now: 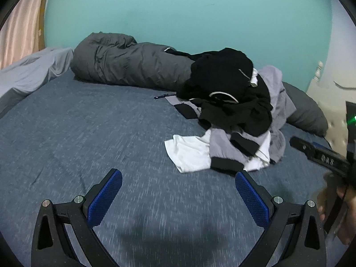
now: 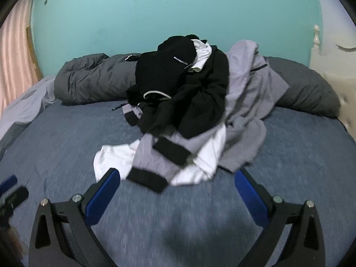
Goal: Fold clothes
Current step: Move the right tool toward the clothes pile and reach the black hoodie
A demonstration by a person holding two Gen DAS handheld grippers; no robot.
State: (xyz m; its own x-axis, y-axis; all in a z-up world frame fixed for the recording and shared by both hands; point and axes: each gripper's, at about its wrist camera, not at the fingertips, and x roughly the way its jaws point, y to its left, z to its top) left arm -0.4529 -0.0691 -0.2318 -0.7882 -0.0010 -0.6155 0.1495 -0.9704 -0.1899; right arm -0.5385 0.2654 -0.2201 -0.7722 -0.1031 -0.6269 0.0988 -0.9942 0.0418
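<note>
Presently both grippers hang above a bed (image 1: 66,120) covered in a blue heathered sheet. Left gripper (image 1: 178,184): fingers spread wide, blue pads facing inward, nothing between them, only bare sheet below. Right gripper (image 2: 177,183): fingers likewise wide apart and empty; its left fingertip overlaps the near edge of the clothes in view, though contact cannot be told.

Pile of clothes (image 2: 189,111) lies unfolded on the bed, toward the far side, just ahead of the right gripper and ahead-right of the left one. Black garment (image 2: 178,84) heaped on top; grey garments with black cuffs and a white garment (image 1: 189,153) spill toward the near edge. Rolled dark grey duvet (image 1: 124,64) lies behind the pile, along the teal wall (image 1: 178,11). Dark grey pillow (image 2: 304,89) to the right. Pink curtain (image 2: 13,51) far left.
</note>
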